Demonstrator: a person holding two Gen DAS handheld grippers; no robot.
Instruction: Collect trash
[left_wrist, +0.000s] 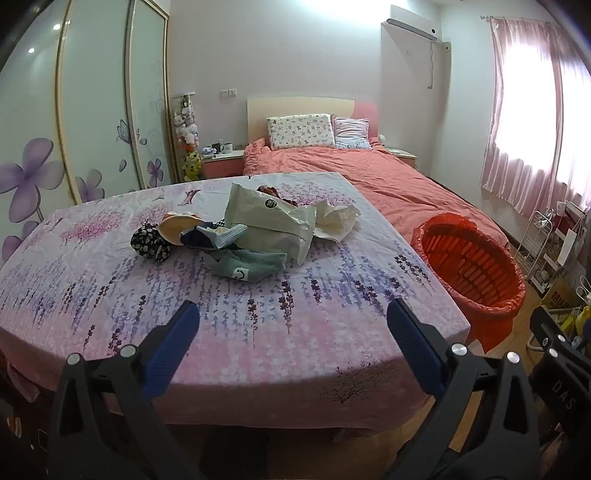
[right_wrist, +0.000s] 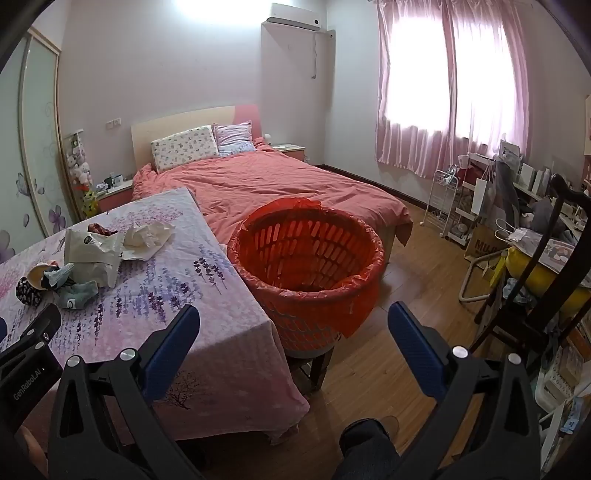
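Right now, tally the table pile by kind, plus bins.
Pale wrappers/packets: 2, the large packet and the crumpled wrapper
Gray socks: 1
Dark floral cloth items: 1
Red-lined baskets: 1
Total: 5; the rest of the pile overlaps too much to count.

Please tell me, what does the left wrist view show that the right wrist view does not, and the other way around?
Only the left wrist view shows the large purple flower on the wardrobe door and the left tool, open and empty. Only the right wrist view shows the dark wooden chair, the brown paper bag, and the right tool, also open and empty. Both show the red basket beside the table, the white wrapper, crumpled tissue, socks and the bed.
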